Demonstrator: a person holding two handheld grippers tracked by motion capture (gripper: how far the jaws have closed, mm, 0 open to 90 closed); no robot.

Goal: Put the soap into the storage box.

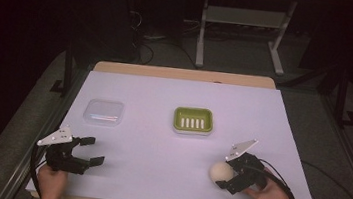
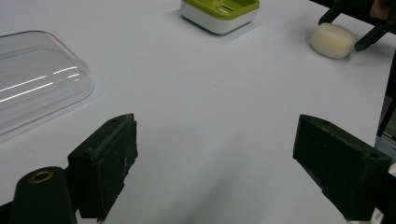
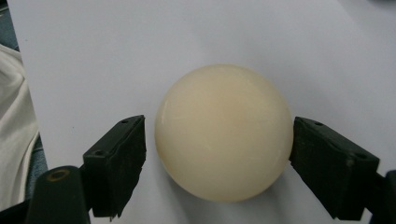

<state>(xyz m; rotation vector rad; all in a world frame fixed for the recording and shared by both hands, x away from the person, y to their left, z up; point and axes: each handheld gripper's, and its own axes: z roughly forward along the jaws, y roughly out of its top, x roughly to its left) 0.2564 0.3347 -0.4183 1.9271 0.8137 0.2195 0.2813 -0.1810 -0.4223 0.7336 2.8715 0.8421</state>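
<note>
Two claws low on the white bench [image 1: 159,143], right claw [image 1: 228,178] wide around a round cream soap [image 1: 221,172], small gap one side, left claw [image 1: 89,151] wide apart with nothing inside, green soap dish [image 1: 193,120] and clear lid [image 1: 104,112] farther back, well apart.

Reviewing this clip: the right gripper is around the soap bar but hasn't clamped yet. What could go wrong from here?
1. The round cream soap bar sits between the right gripper jaws with a gap on the left pad side; its smooth curved edge could slip or squirt out as they shut.
2. The green slotted soap dish is small, so a drop could miss it.
3. The open left gripper sits near the clear plastic lid and could nudge it.
</note>
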